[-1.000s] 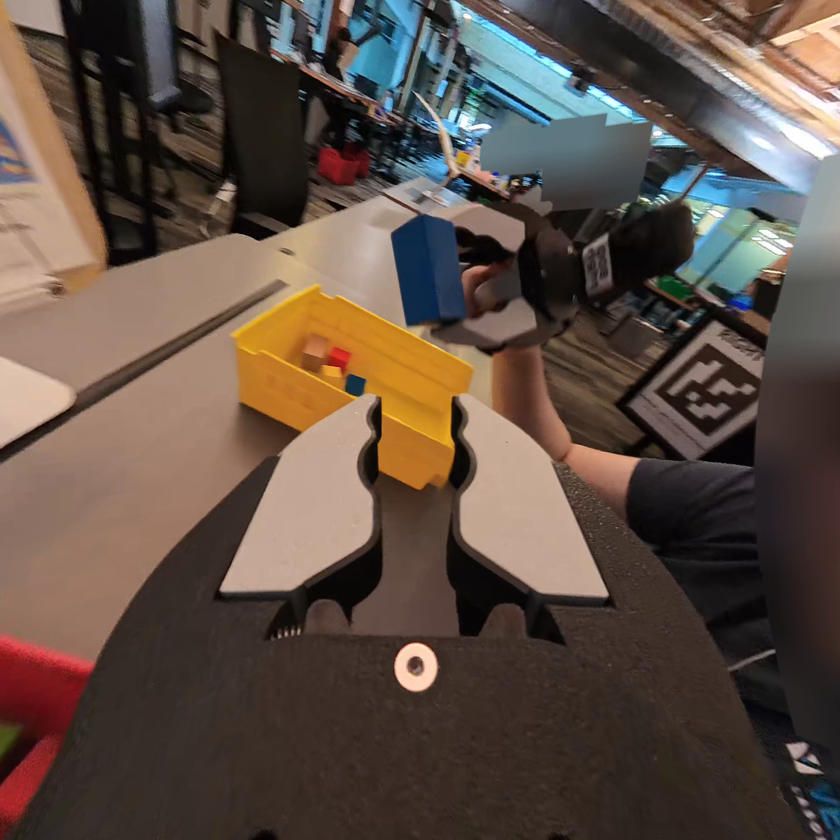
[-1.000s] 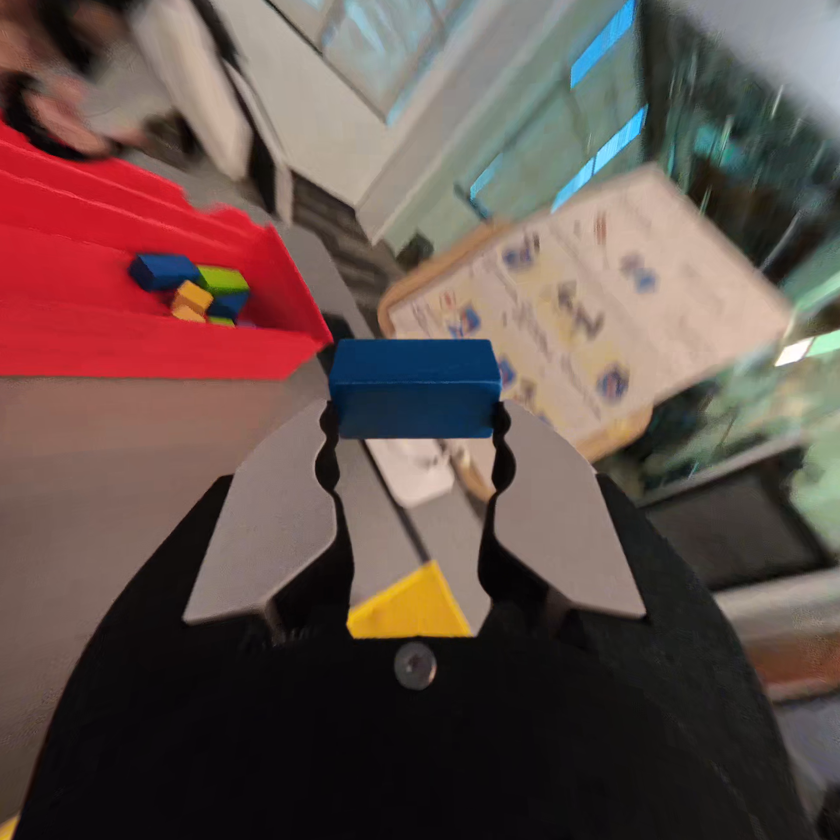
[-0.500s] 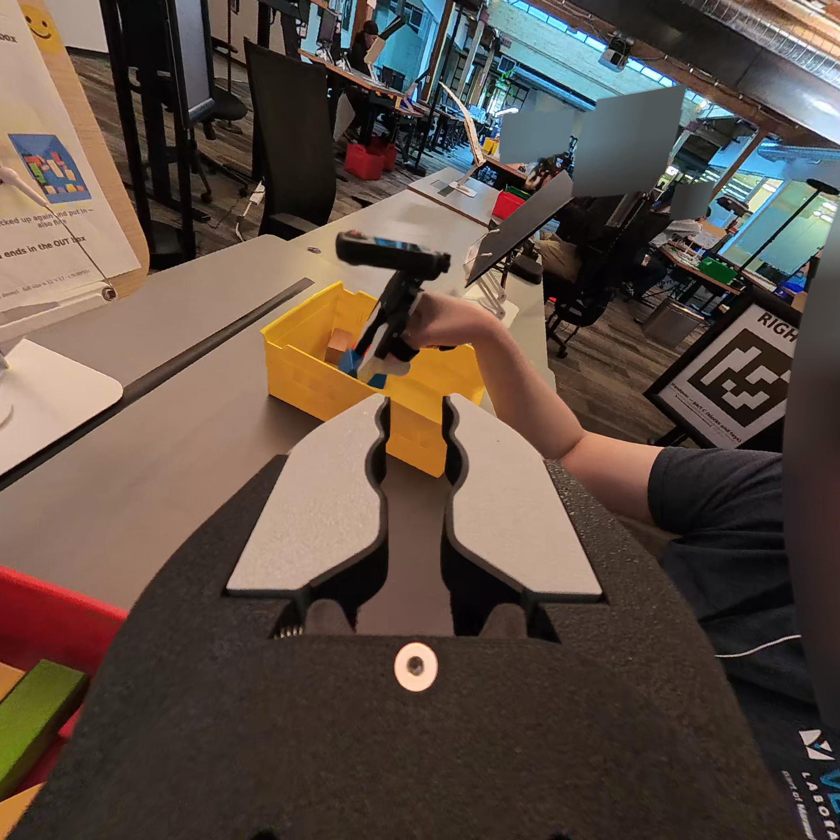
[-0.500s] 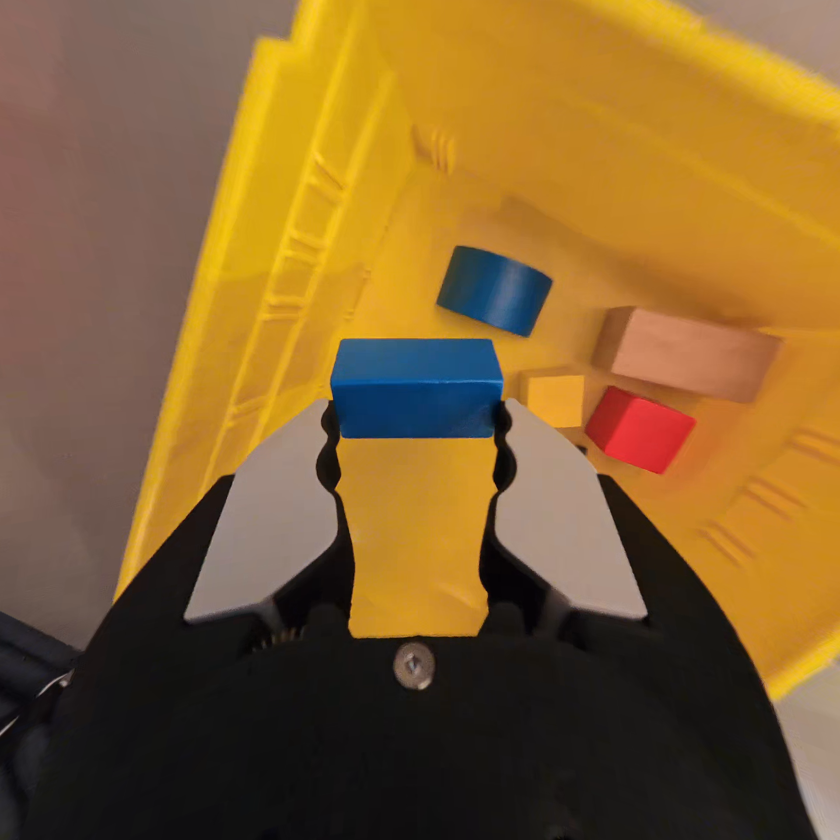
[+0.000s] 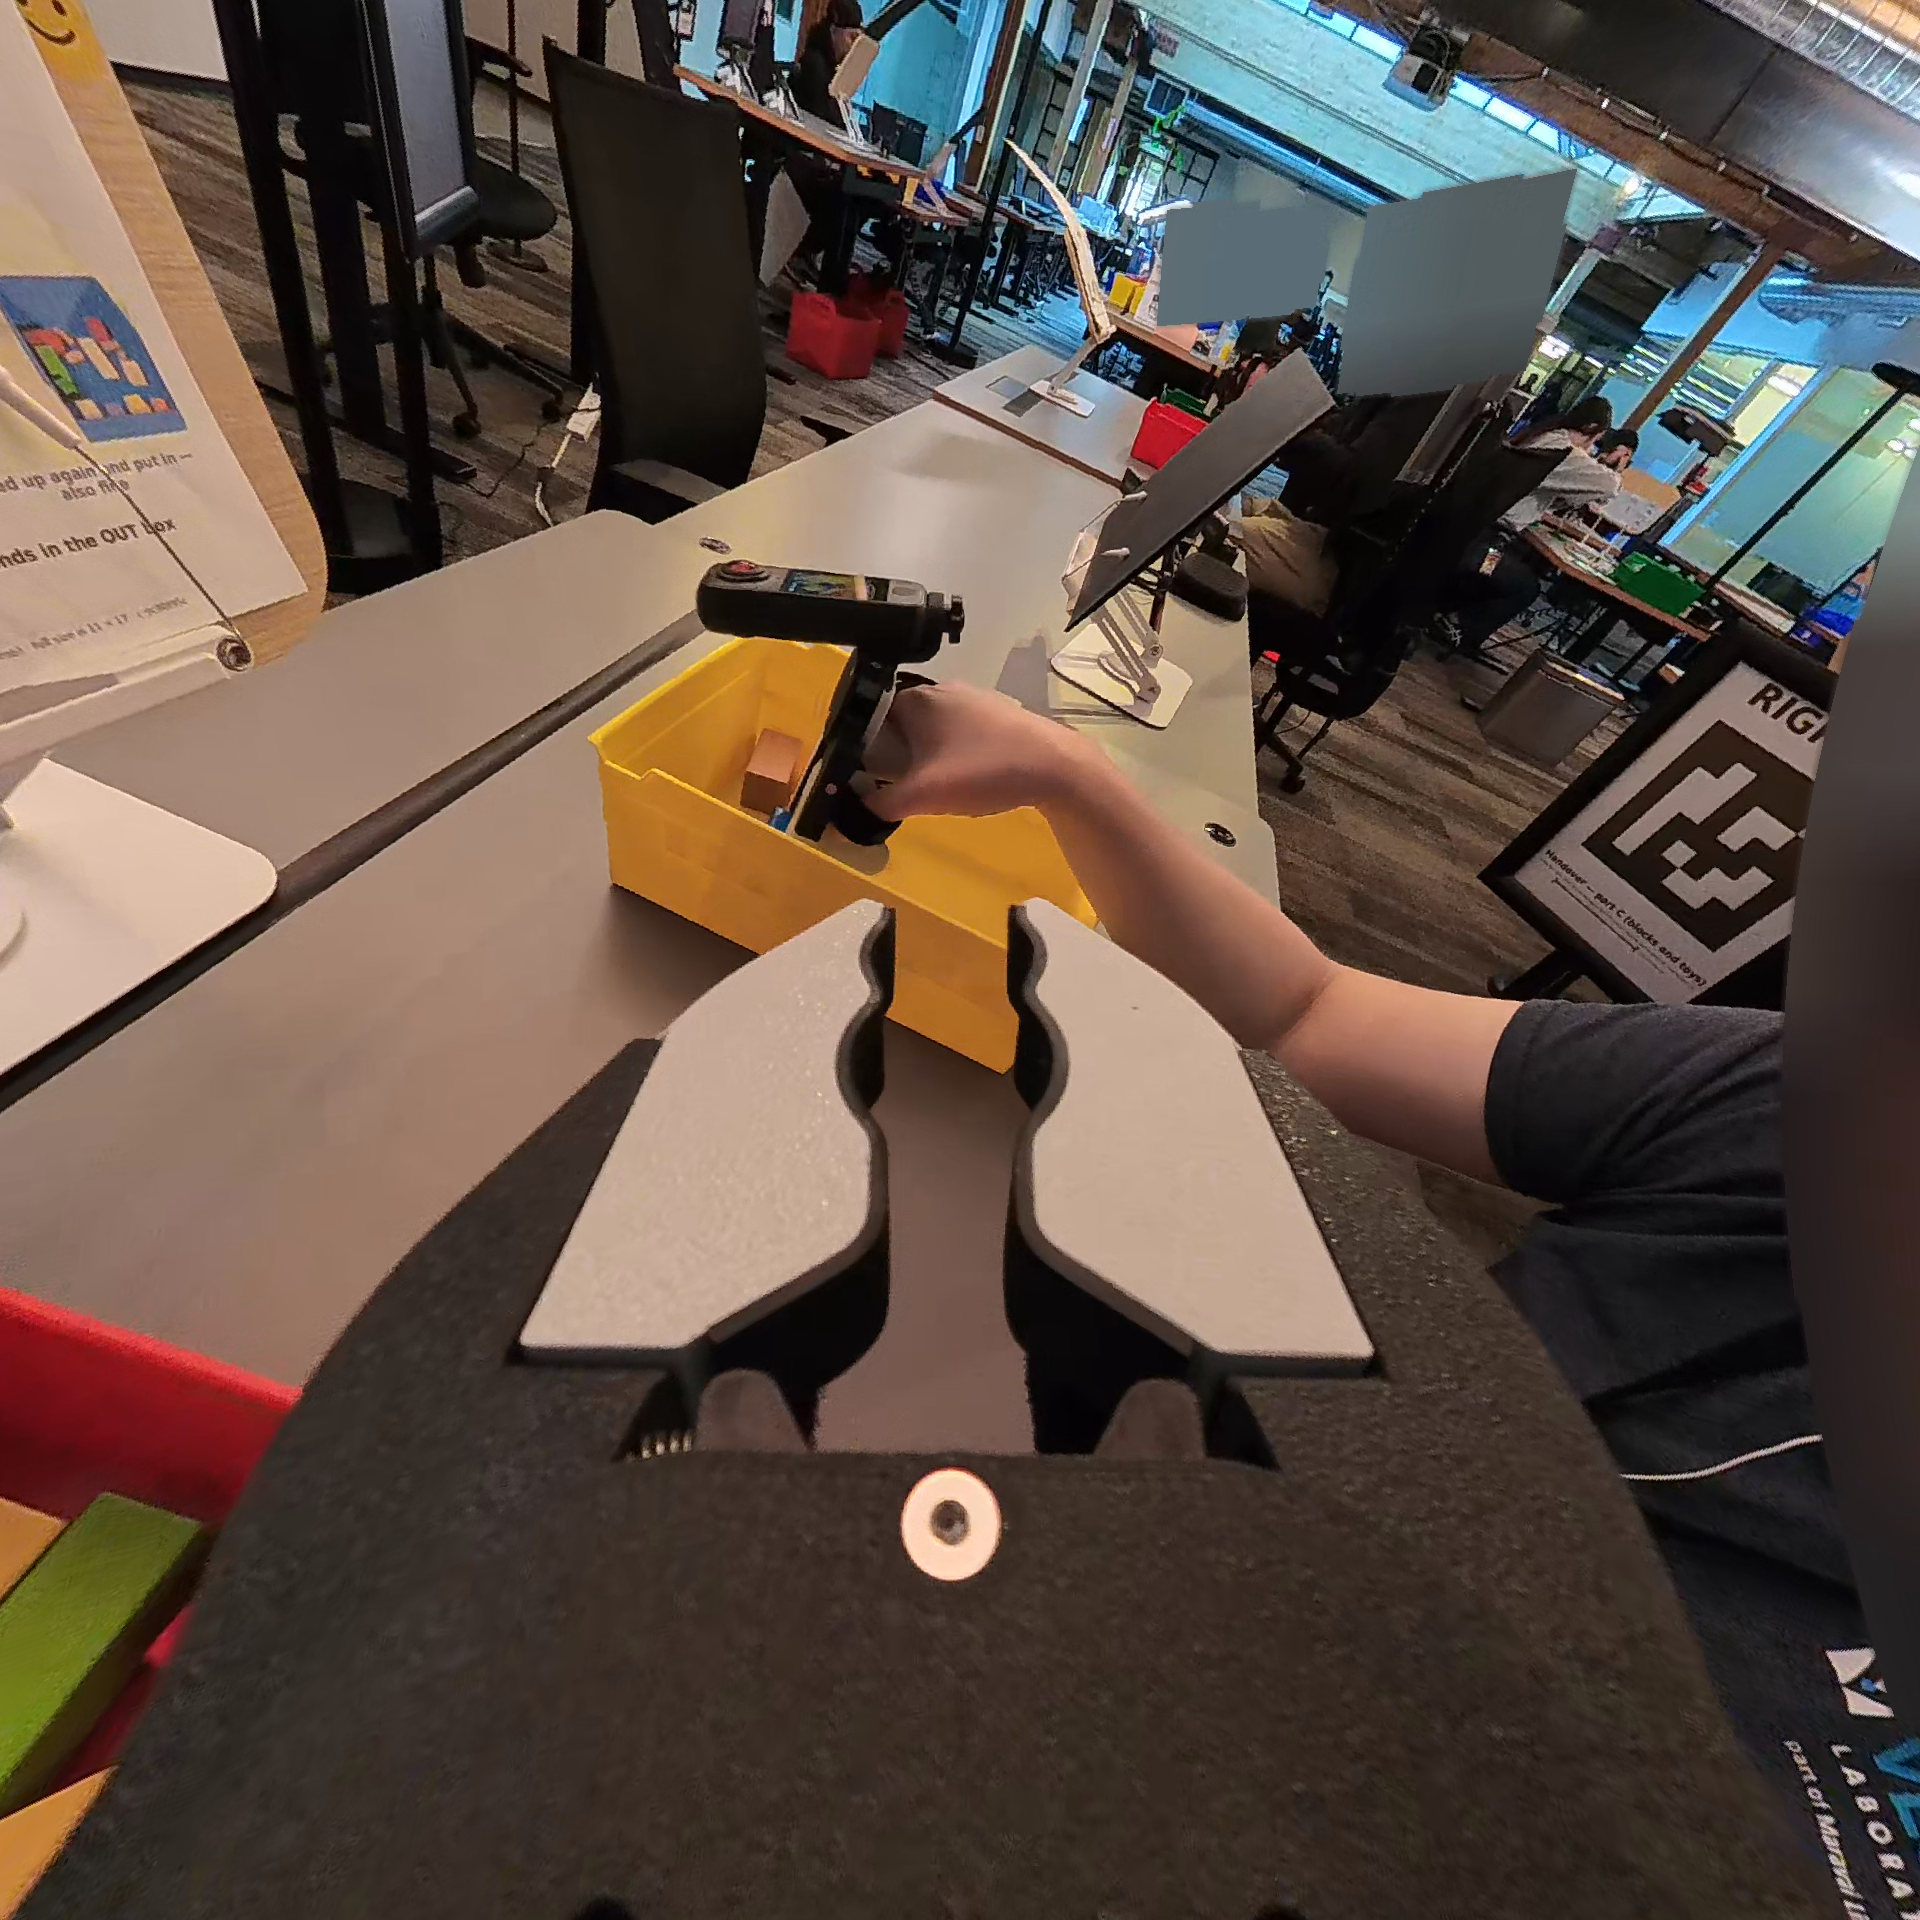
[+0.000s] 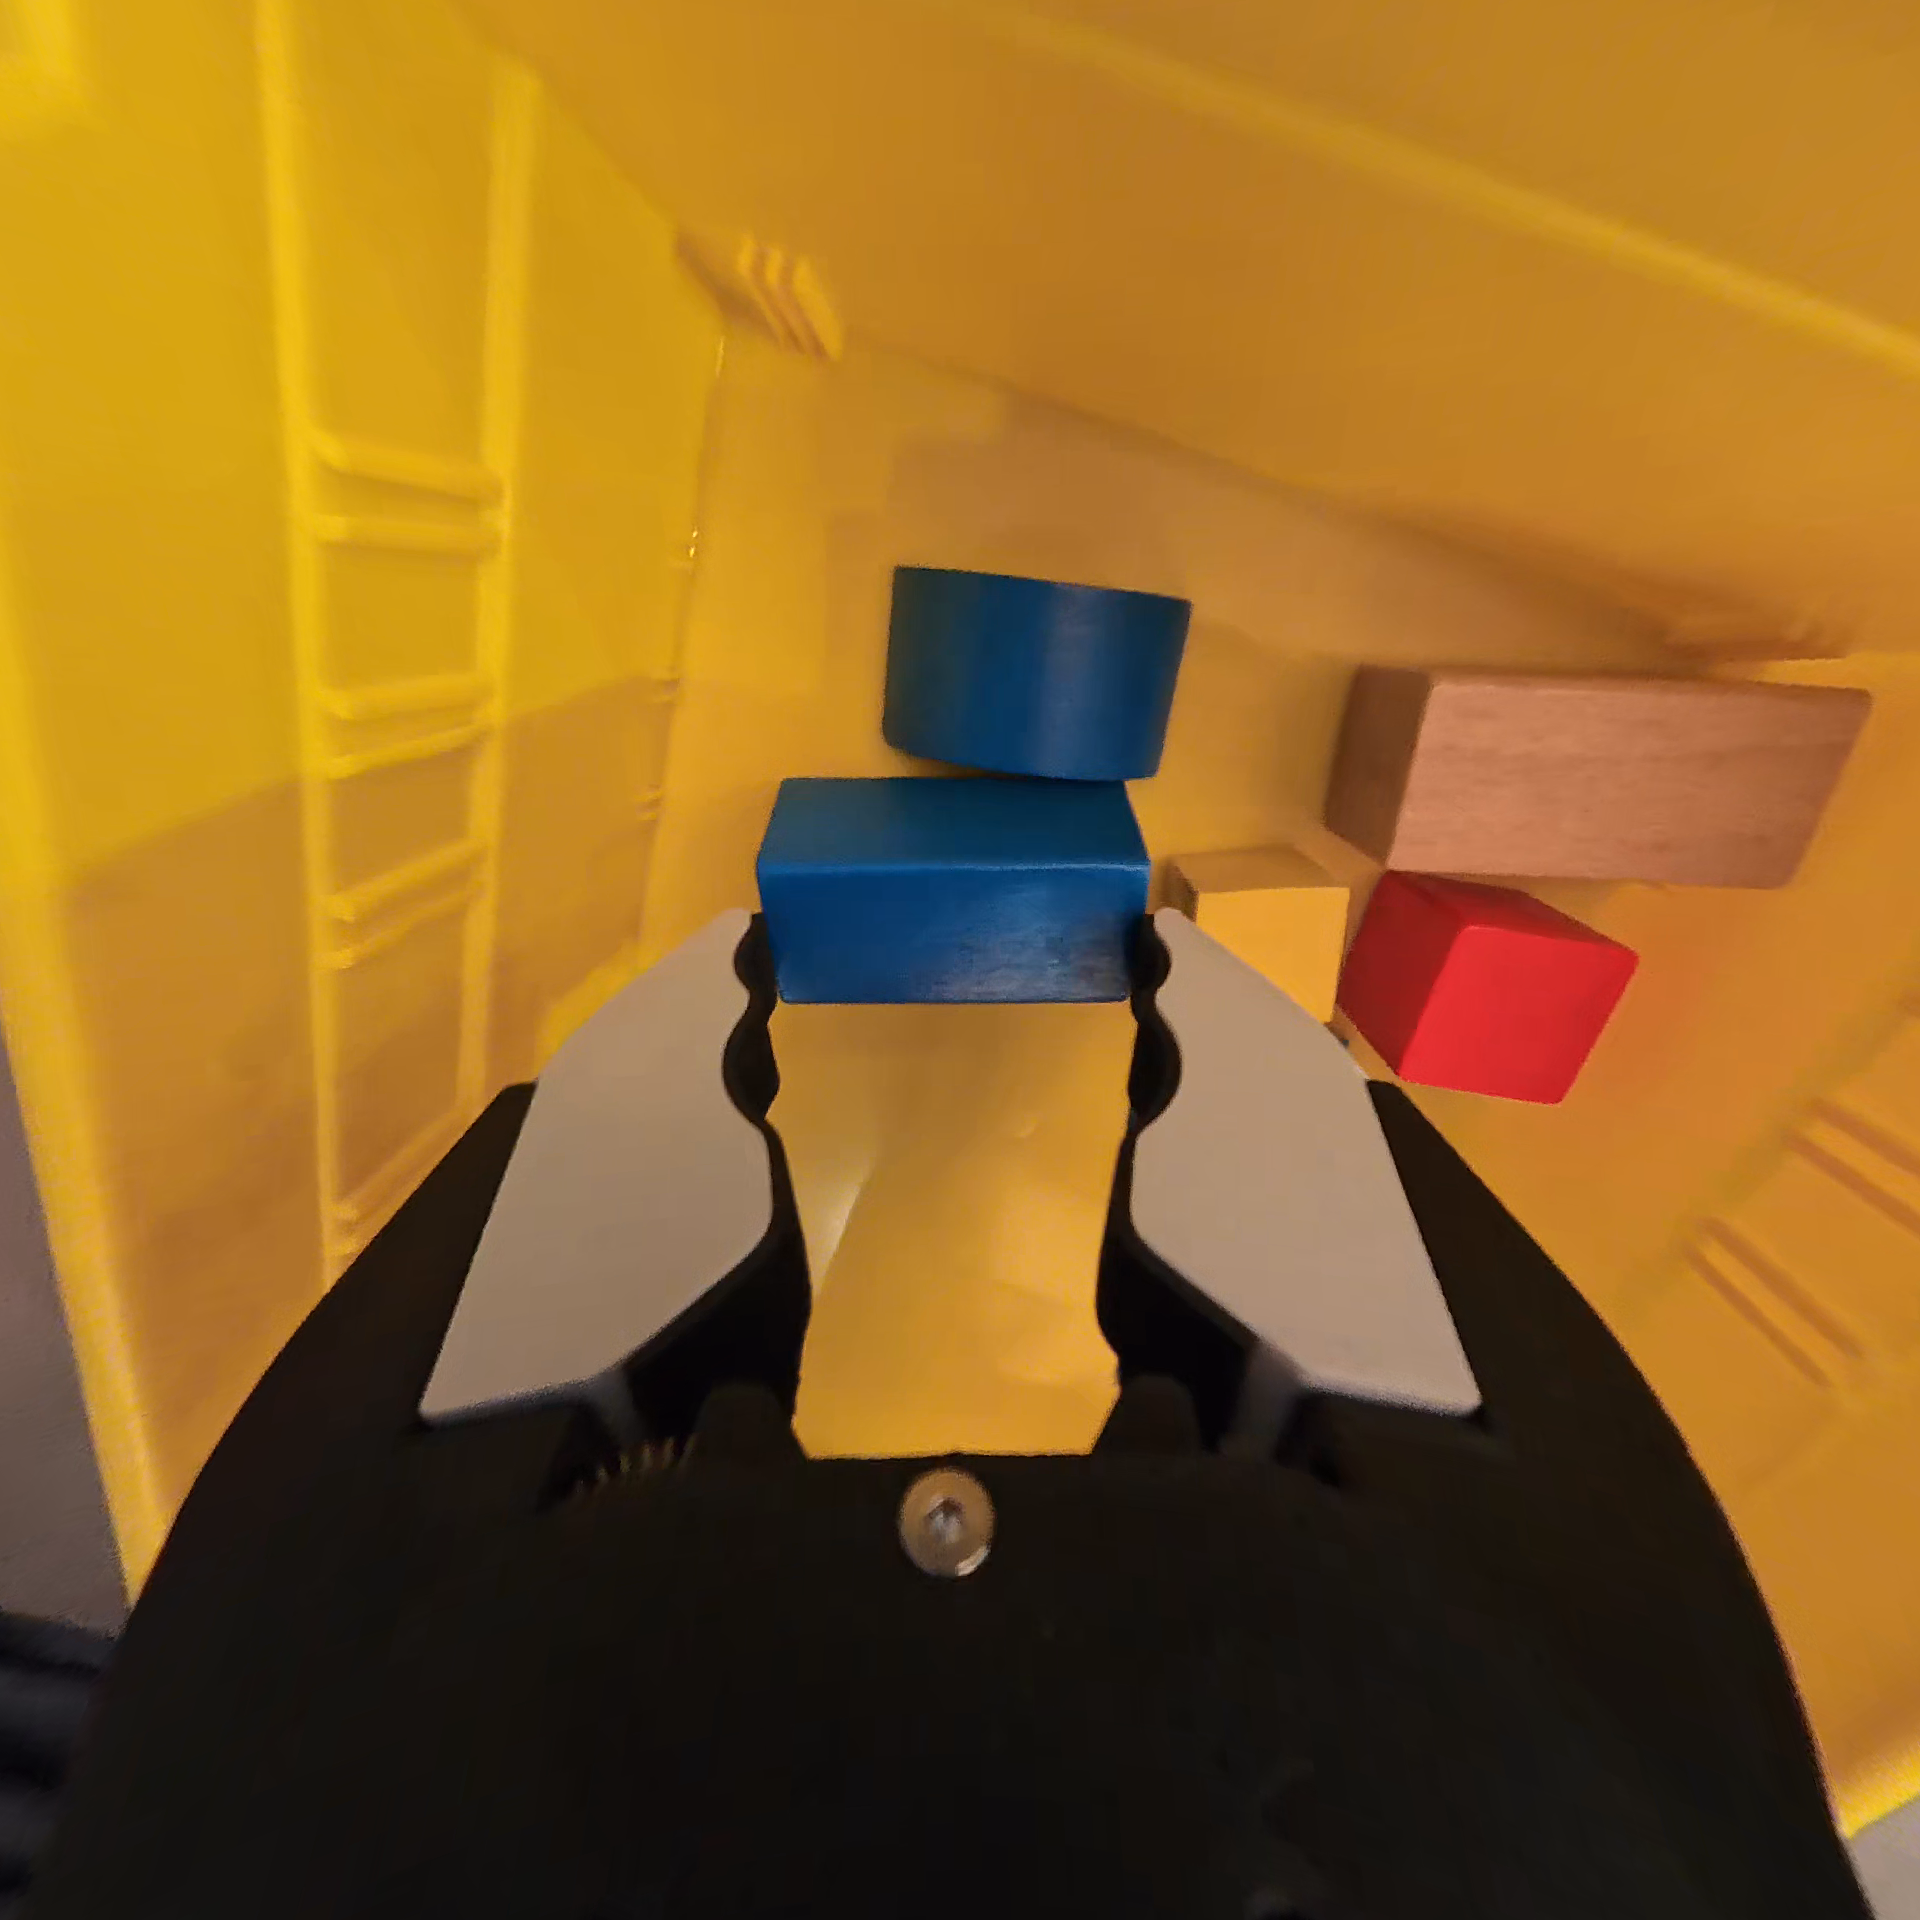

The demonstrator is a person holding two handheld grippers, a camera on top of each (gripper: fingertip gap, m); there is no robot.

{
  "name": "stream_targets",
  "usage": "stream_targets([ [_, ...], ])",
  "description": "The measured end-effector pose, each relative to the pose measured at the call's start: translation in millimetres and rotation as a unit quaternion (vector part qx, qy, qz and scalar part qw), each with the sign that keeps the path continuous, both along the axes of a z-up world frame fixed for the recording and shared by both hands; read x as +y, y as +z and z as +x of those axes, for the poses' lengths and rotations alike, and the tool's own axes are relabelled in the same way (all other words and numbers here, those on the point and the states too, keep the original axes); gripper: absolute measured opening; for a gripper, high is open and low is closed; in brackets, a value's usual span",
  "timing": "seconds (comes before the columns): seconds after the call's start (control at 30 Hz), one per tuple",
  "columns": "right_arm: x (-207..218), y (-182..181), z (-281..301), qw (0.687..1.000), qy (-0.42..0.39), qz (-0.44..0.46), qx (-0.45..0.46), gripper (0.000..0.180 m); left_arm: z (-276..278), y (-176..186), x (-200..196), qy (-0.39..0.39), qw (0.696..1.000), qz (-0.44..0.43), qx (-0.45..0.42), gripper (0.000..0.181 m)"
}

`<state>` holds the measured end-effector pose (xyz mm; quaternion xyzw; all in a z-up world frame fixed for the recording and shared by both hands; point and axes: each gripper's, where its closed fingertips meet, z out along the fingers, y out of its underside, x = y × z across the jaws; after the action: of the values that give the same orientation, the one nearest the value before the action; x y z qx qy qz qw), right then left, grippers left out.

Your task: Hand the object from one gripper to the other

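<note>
The right gripper [image 6: 951, 940] is lowered inside the yellow bin [image 6: 395, 644], and its jaws are closed on the two ends of the blue rectangular block [image 6: 951, 894], which sits at the fingertips just above the bin floor. Just beyond this block lies a blue half-round block [image 6: 1034, 673]; to the right are a small yellow cube [image 6: 1262, 914], a red cube [image 6: 1481, 987] and a plain wooden block [image 6: 1600, 795], all close together. In the left wrist view the left gripper [image 5: 948, 951] hangs above the grey surface [image 5: 343, 1039], near the bin [image 5: 727, 862] but apart from it; its jaws are a little apart and hold nothing. At the near left corner a red bin [image 5: 114, 1403] with a green block [image 5: 73, 1631] is partly seen
</note>
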<state>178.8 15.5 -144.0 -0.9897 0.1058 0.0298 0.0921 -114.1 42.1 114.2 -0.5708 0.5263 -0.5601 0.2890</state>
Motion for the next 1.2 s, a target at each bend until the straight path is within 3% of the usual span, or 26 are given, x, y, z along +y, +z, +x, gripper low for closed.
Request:
stream_targets([
  [0.43,11.0,1.2,2.8,1.0,0.003,0.027,0.002,0.067,3.9,-8.3,1.3,0.003,1.0,0.008,0.021,0.019],
  [0.53,12.4,14.7,2.2,0.999,0.015,0.05,0.003,0.067,-4.1,-10.1,15.6,0.036,0.998,0.027,0.033,0.021],
  [0.63,9.5,33.3,1.1,0.997,0.029,0.071,-0.005,0.068,-20.8,-21.0,44.5,0.103,0.987,0.098,0.077,0.023],
  [0.73,5.6,53.5,0.5,0.994,0.044,0.095,-0.016,0.068,-47.2,-42.4,76.1,0.169,0.96,0.163,0.154,0.033],
  [0.83,3.1,73.6,-2.0,0.99,0.051,0.127,-0.012,0.068,-84.7,-74.1,121.7,0.26,0.909,0.197,0.259,0.033],
  [0.97,-2.3,91.9,0.1,0.986,0.051,0.158,-0.009,0.068,-125.7,-124.3,156.0,0.309,0.859,0.143,0.382,0.03],
  [1.07,-5.5,97.3,3.8,0.985,0.047,0.167,-0.01,0.068,-148.9,-151.4,175.8,0.368,0.808,0.099,0.45,0.012],
  [1.13,-6.8,96.7,3.8,0.985,0.053,0.163,-0.011,0.068,-160.1,-164.5,186.1,0.403,0.773,0.08,0.483,0.019],
  [1.2,-7.4,94.7,2.7,0.986,0.057,0.157,-0.01,0.068,-160.8,-181.3,184.8,0.397,0.763,0.048,0.507,0.025],
])
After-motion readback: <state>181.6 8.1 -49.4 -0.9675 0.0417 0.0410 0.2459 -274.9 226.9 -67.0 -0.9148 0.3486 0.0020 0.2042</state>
